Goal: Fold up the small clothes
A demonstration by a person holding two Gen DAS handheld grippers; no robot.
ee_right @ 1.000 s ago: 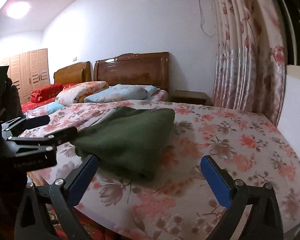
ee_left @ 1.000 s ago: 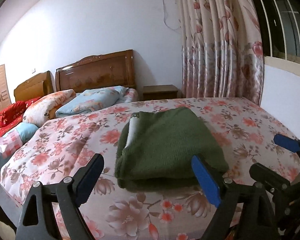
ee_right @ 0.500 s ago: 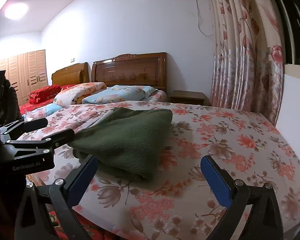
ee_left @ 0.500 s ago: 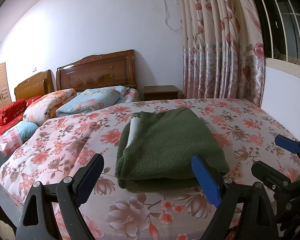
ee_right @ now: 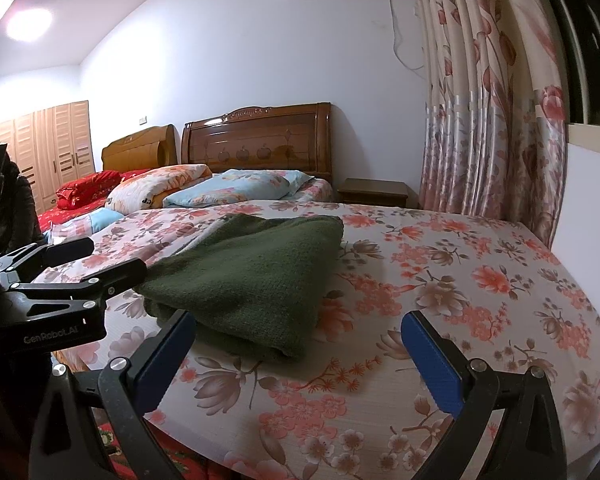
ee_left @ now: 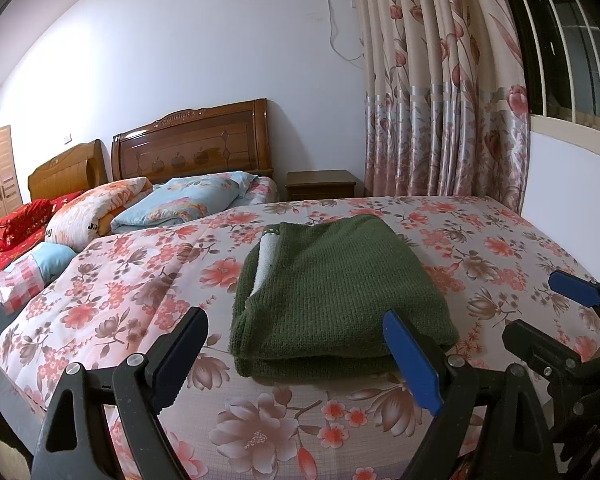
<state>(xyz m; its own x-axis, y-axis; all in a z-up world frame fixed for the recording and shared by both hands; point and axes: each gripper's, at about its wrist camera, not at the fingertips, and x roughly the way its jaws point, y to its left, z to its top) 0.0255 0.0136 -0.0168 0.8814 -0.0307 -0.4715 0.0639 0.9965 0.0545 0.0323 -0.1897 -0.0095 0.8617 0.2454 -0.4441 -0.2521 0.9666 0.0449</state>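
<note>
Nothing has shifted since the earlier frames: our left gripper point(ee_left: 300, 348) and right gripper point(ee_right: 300, 354) hang wide and empty just short of the folded green sweater point(ee_left: 340, 292) on the floral bedspread point(ee_left: 140, 280). We judge that any last tidying should press the stack flat. Only our left view shows the white lining point(ee_left: 266, 260).

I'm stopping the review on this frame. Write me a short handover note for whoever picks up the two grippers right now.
Left gripper: open, holding nothing, hovering at the near edge of the bed, in front of the green sweater.
Right gripper: open, holding nothing, hovering to the right of the sweater.
The sweater lies folded into a compact rectangle on the floral bedspread, with a white lining showing at its left edge.
Done: this piece looks folded.
Left: no other unfolded garment is visible; perhaps tidy or move the sweater aside.
</note>
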